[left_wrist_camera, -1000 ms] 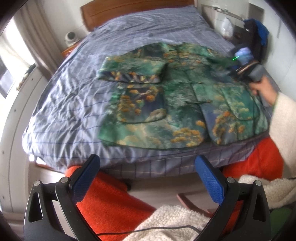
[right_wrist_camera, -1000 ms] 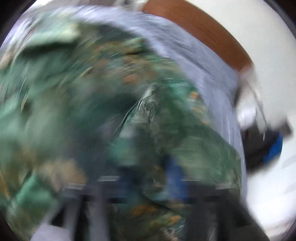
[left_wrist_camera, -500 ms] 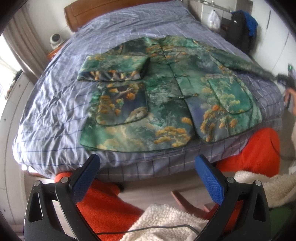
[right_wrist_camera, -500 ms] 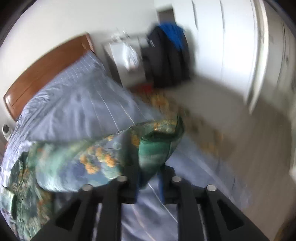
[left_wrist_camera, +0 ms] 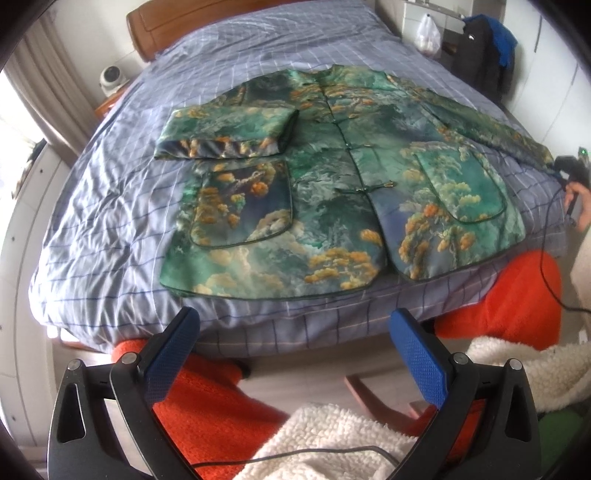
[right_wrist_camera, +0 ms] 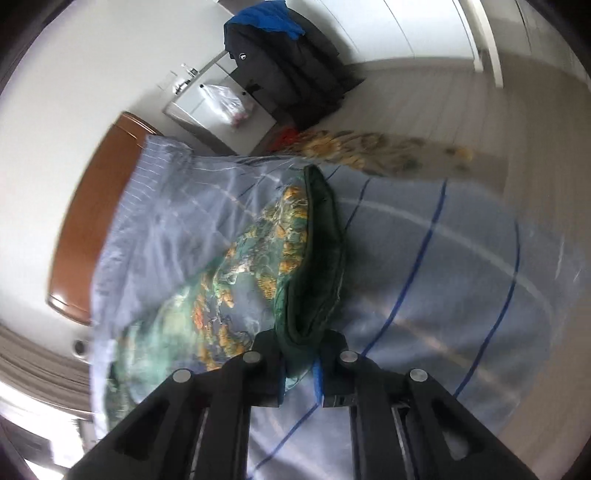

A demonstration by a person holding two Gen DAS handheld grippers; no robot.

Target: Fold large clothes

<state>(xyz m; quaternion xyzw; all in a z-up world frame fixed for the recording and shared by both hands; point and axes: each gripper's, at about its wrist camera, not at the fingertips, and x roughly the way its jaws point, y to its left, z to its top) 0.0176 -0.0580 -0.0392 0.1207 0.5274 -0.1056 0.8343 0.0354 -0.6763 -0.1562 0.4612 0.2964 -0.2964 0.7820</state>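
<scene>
The jacket is spread on the bed, its hem at the near edge; its right sleeve cuff is clamped by the right gripper, while the left gripper is held agape, empty, off the near edge

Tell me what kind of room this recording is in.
A bedroom, most likely in a home. A bed with a checked blue cover and wooden headboard fills the left wrist view, a patterned jacket is spread on it, and dark clothes hang by white cupboards.
</scene>
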